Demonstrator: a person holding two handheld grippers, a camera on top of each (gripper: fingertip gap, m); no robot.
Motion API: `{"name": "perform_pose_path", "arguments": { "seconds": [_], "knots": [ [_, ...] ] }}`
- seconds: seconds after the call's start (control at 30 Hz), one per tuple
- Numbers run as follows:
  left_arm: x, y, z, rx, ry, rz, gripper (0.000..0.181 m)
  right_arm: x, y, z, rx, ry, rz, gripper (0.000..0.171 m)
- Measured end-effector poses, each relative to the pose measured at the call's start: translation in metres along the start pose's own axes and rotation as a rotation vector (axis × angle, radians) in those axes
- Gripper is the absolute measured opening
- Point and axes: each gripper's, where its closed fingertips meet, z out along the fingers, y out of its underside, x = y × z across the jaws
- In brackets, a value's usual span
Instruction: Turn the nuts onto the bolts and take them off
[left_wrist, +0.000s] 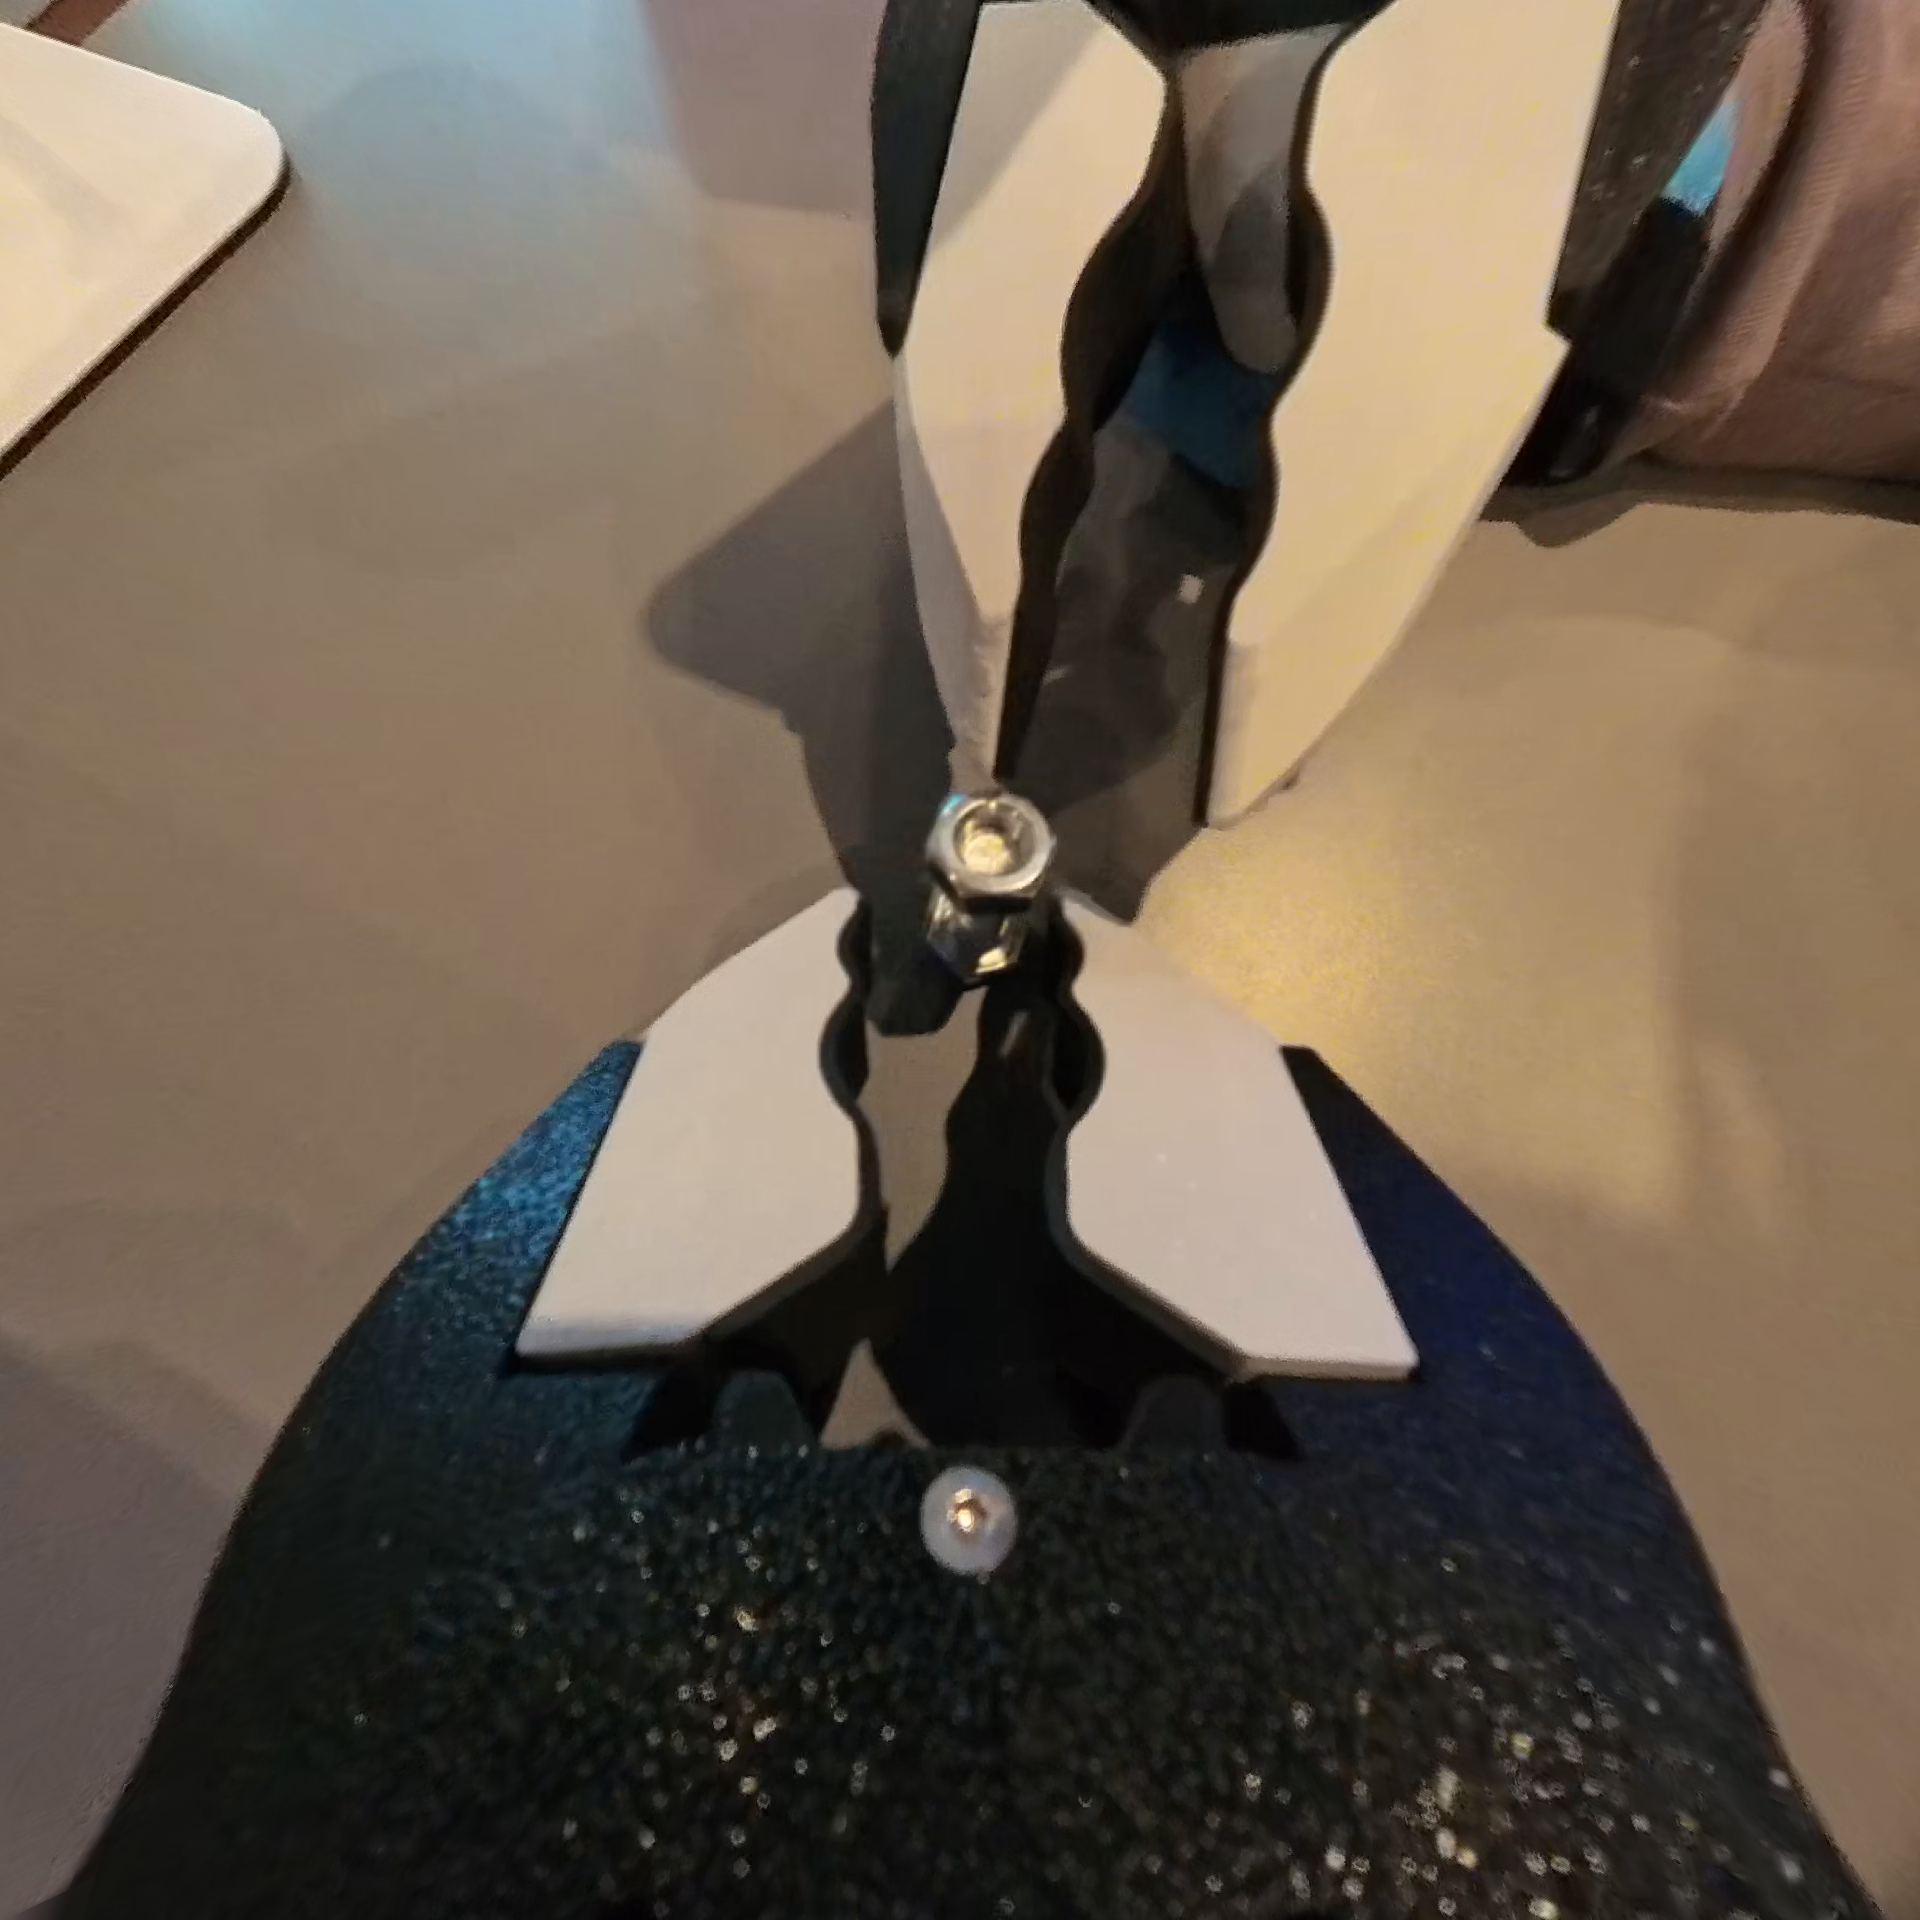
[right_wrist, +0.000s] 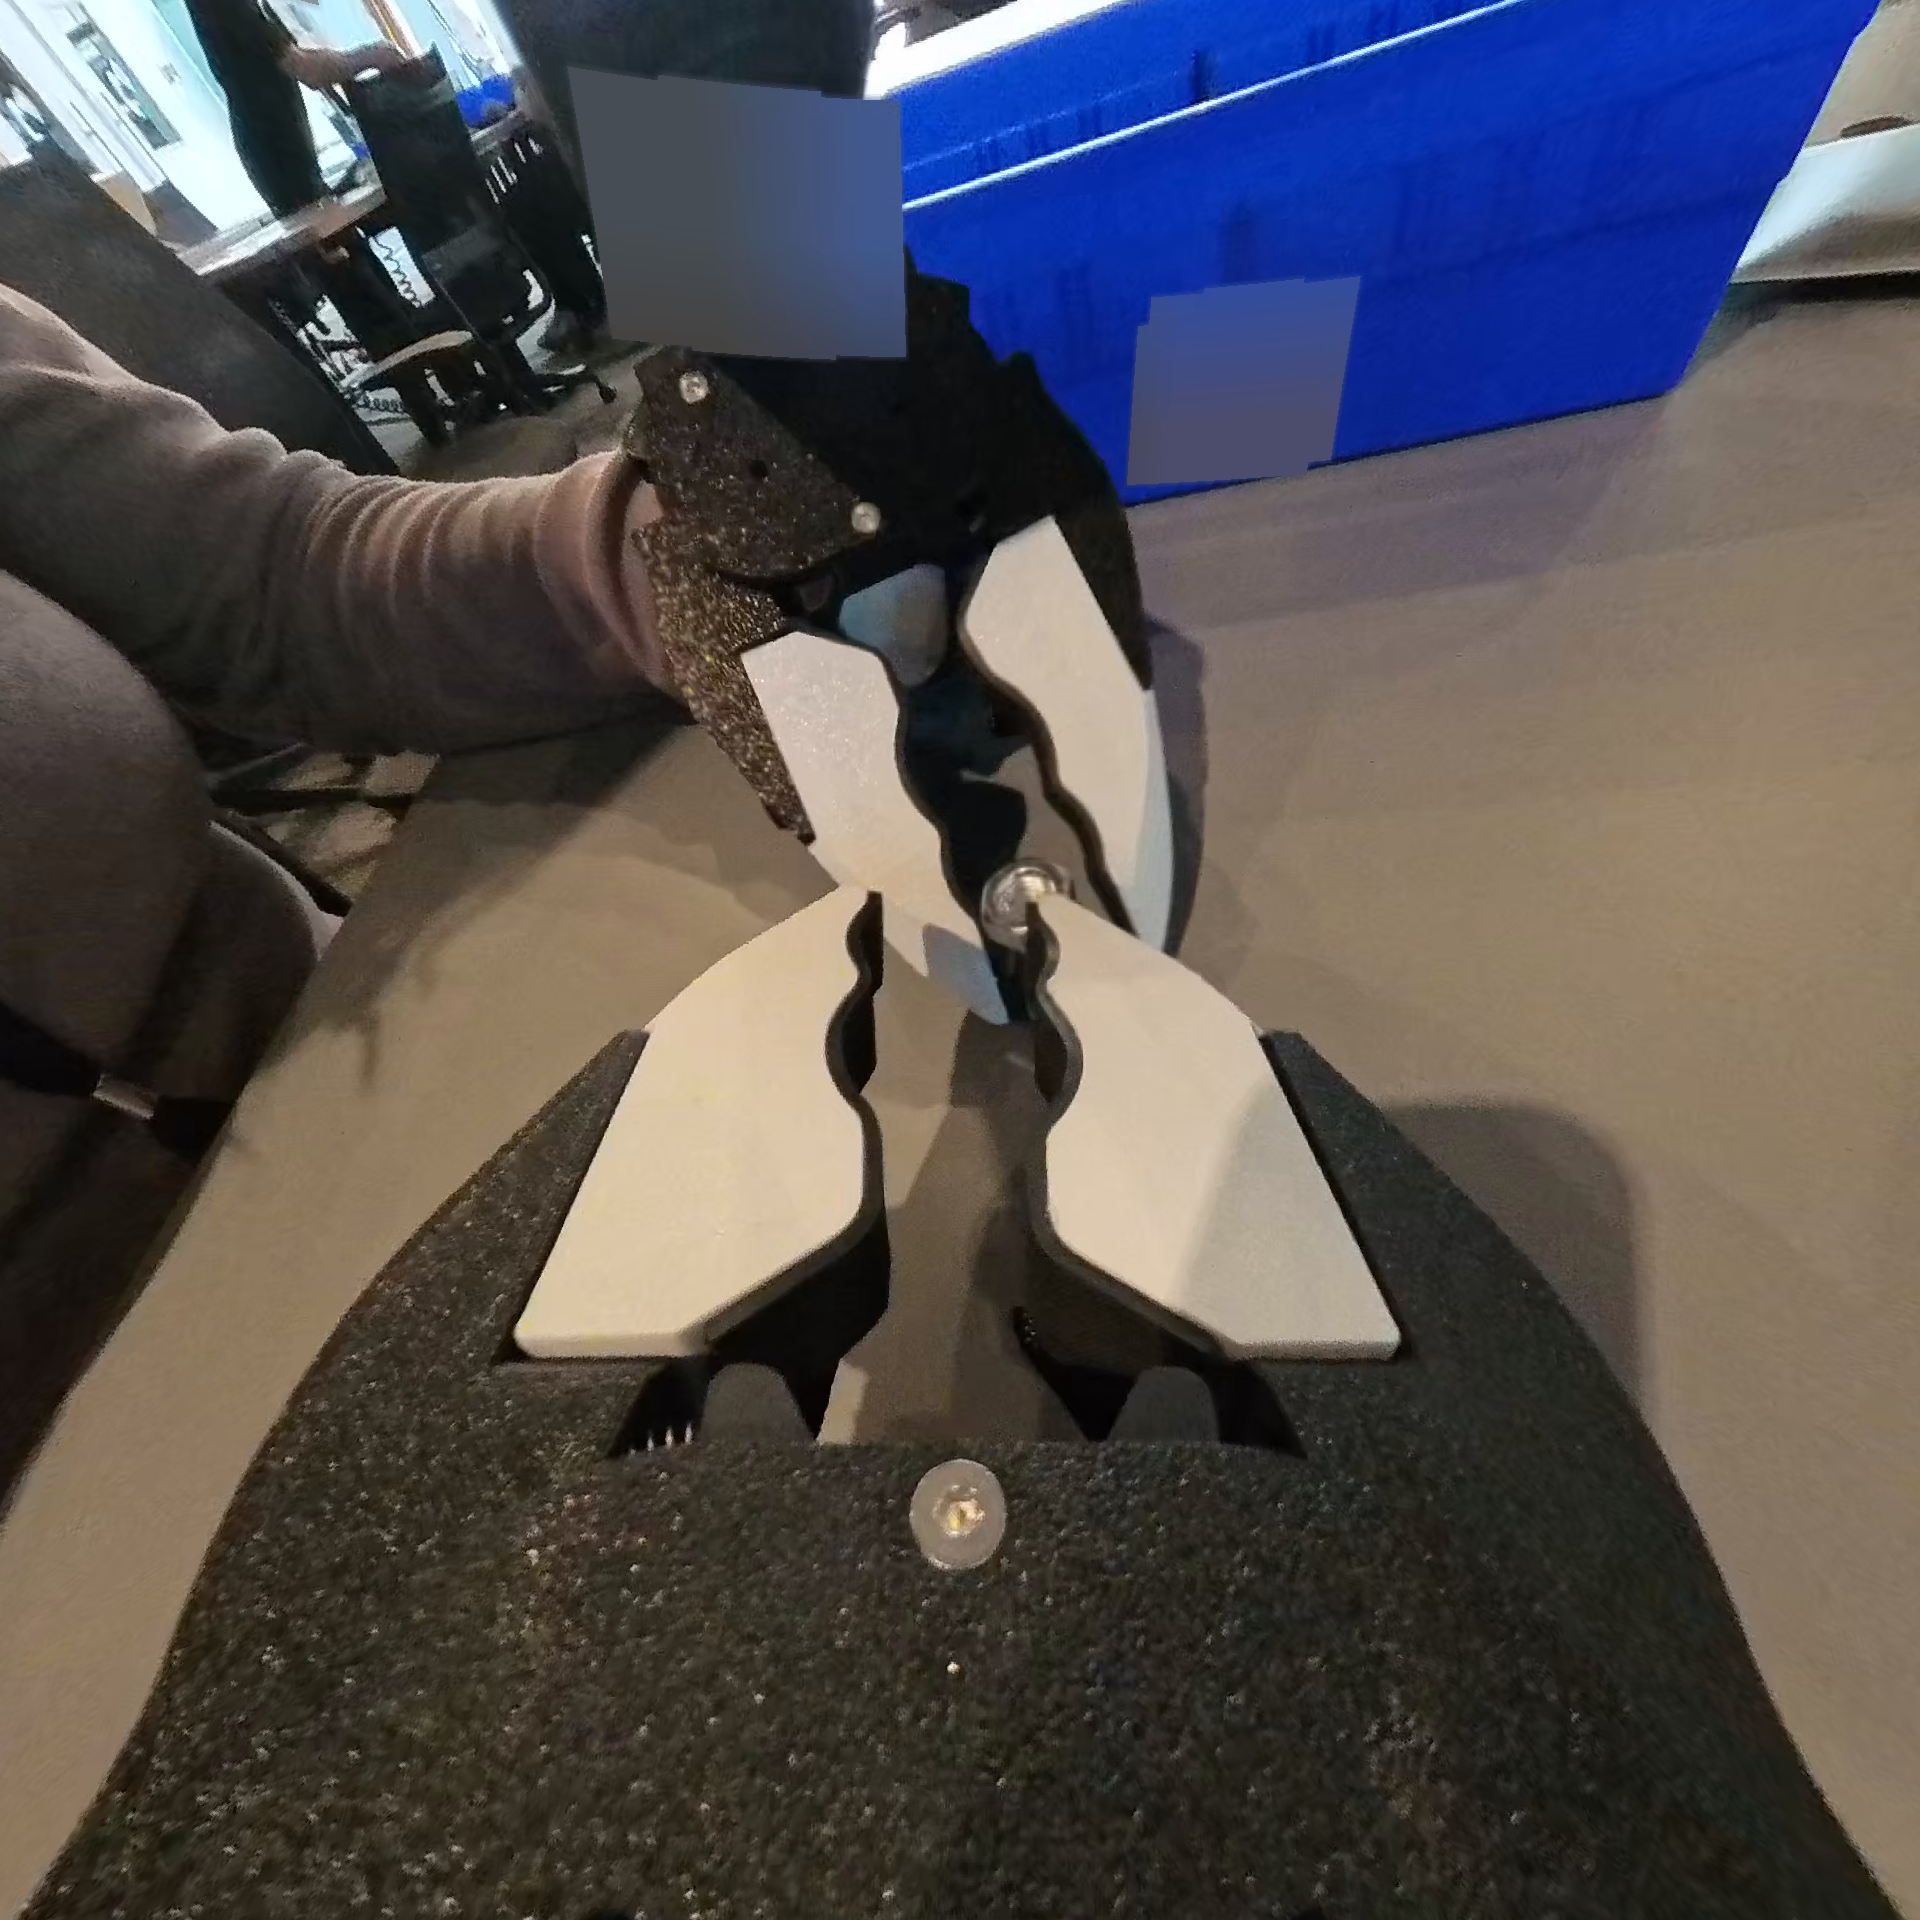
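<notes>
A small steel bolt (left_wrist: 971, 951) with a hex nut (left_wrist: 992, 847) on its end is held above the grey-brown table (left_wrist: 364, 727). My left gripper (left_wrist: 961, 940) is shut on the bolt's lower part, at its fingertips. In the right wrist view my right gripper (right_wrist: 956, 914) is open, its fingers either side of the nut (right_wrist: 1013, 891), and its right fingertip (right_wrist: 1044, 935) touches the nut. One left finger (right_wrist: 862, 790) crosses between my right fingers. In the left wrist view a right finger (left_wrist: 966, 416) comes down from above.
A white board (left_wrist: 104, 239) lies at the table's far left. A large blue bin (right_wrist: 1455, 208) stands on the table behind the grippers. A person's sleeve (right_wrist: 312, 582) holds the left gripper. Chairs and desks stand beyond the table edge. Left tips to right tips: about 5 centimeters.
</notes>
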Motion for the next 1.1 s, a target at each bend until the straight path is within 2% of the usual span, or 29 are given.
{"name": "perform_pose_path", "arguments": {
  "seconds": [0.07, 0.2, 0.4, 0.7, 0.97, 1.1],
  "knots": [
    [-0.0023, 0.0017, -0.0006, -0.012, -0.008, -0.005, 0.033, 0.0003, 0.0002, 0.0002, -0.003, 0.000, 0.003, 0.026],
    [-0.0030, 0.0034, -0.0022, -0.022, -0.004, 0.002, 0.025, 0.0023, -0.0014, -0.0010, 0.011, 0.013, 0.005, 0.027],
    [-0.0039, 0.0035, -0.0037, -0.015, -0.001, 0.007, 0.013, 0.0077, -0.0010, 0.0001, 0.000, 0.061, -0.019, 0.040],
    [-0.0038, 0.0002, -0.0011, 0.004, -0.007, -0.001, 0.027, 0.0098, 0.0011, 0.0019, -0.020, 0.070, -0.013, 0.045],
    [-0.0045, -0.0034, -0.0009, 0.038, -0.003, 0.004, 0.010, 0.0079, 0.0023, 0.0030, -0.030, 0.049, -0.007, 0.045],
    [-0.0040, -0.0035, -0.0007, 0.038, -0.001, 0.005, 0.009, 0.0071, 0.0043, 0.0046, -0.047, 0.042, -0.009, 0.046]
  ]
}}
